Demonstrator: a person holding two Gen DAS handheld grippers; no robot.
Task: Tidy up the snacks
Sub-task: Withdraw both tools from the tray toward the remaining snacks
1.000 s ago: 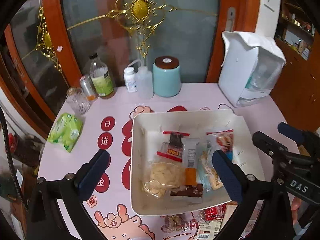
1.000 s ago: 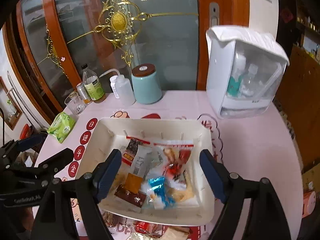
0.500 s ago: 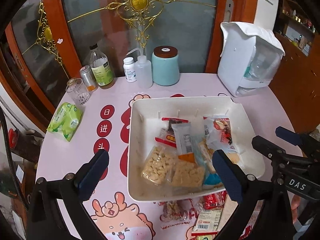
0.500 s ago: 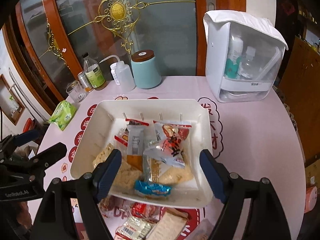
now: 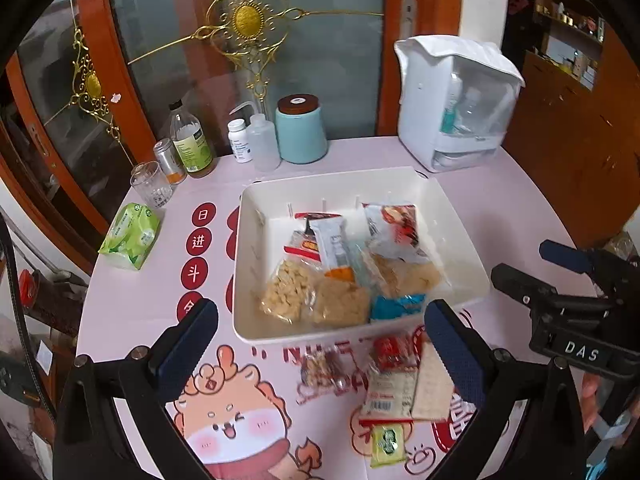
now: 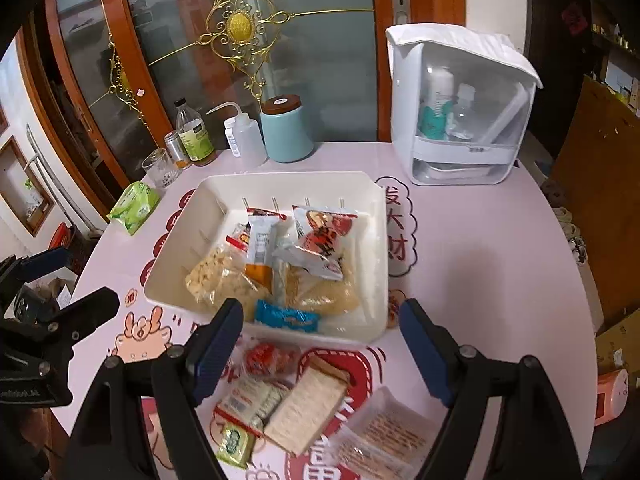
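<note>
Pink cartoon-print table (image 5: 500,216) under both cameras, glass door with gold scrollwork across the top of each frame. Found a white tray (image 5: 242,264) at centre frame, already piled with packets: a puffed-snack bag (image 5: 286,294) at its lower left, a blue packet (image 5: 396,306) along its lower edge. Counted more snacks loose on the cloth below the tray, low in the right wrist view: a red wrapper (image 6: 266,358), a red-and-white packet (image 6: 252,398), a flat cracker pack (image 6: 306,412) partly over it, a small green packet (image 6: 234,442) near the bottom, a clear cracker sleeve (image 6: 384,436) toward the lower right.

Saw the left gripper (image 5: 320,320) with jaws spread wide and holding nothing, at the tray's near edge. Saw the right gripper (image 6: 320,320) likewise wide open and bare, above the loose pile.

Judged the sorting partly done, loose packets not yet in. Judged all of these light, crinkly and slippery (film wrappers, mostly air), the crackers brittle under a hard squeeze. Reckoned it best to pinch the flat cracker pack gently across its short width, by the edges, not press down on its face.

Left alone higher in the frame: teal jar (image 5: 300,132), white cabinet (image 5: 420,100), green tissue pack (image 5: 130,236) at the left.
</note>
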